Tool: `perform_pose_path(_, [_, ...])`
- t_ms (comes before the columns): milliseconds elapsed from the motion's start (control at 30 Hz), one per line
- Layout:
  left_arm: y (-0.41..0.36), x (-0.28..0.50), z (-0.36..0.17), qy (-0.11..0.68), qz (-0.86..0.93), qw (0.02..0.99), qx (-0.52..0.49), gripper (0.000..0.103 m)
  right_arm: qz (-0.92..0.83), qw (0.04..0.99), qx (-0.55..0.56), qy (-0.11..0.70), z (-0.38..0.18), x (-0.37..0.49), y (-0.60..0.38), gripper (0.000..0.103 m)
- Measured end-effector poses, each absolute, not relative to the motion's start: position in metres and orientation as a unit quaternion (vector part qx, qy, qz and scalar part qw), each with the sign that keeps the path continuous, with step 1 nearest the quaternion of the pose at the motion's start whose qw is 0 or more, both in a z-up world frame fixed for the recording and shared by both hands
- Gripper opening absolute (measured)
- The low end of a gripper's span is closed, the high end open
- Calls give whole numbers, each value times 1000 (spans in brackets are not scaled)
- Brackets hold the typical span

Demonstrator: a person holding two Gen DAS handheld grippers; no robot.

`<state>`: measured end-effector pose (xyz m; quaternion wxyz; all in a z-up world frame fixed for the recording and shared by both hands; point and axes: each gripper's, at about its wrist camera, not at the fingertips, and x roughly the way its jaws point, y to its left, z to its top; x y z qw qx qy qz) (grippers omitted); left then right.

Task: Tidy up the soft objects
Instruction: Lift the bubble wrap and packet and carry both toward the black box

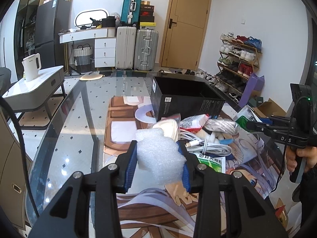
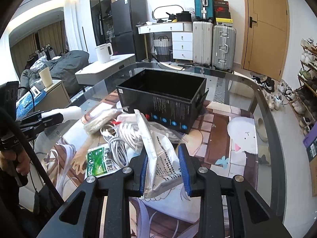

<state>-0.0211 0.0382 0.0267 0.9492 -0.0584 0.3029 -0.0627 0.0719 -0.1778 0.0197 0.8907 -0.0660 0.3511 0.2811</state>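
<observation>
Two grippers are in your hands, and each one grasps something soft; your left gripper (image 1: 159,163) is clenched on a white foam piece (image 1: 160,156), bubbly and irregular in shape, pressed between the ribbed blue pads (image 1: 131,168); your right gripper (image 2: 164,170) is clenched on a silver pouch (image 2: 158,156), flat and crinkled, with small black print on it.

One black box (image 2: 164,99), rectangular with an open top and matte printed walls, stands on the glass table (image 1: 65,123), just behind the pile of soft things; I cannot tell whether anything lies inside it.

Between the box and your grippers the pile lies on one printed mat (image 2: 221,136); you can count one coiled white cable (image 1: 206,146), smooth and round, and one green sachet (image 2: 98,161), glossy and flat.

Your left view alone shows a striped red-and-white bag (image 1: 195,122) and a round beige pad (image 1: 168,128) in the pile; your right view alone shows the foam piece from the side, held above the table's edge, well apart from the box.
</observation>
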Motion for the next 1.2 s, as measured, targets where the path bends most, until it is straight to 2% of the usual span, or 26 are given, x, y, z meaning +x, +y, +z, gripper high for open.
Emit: perform_pose_path(1200, [12, 72, 70, 253, -95, 962, -33, 37, 297, 906, -43, 298, 69, 121, -152, 28])
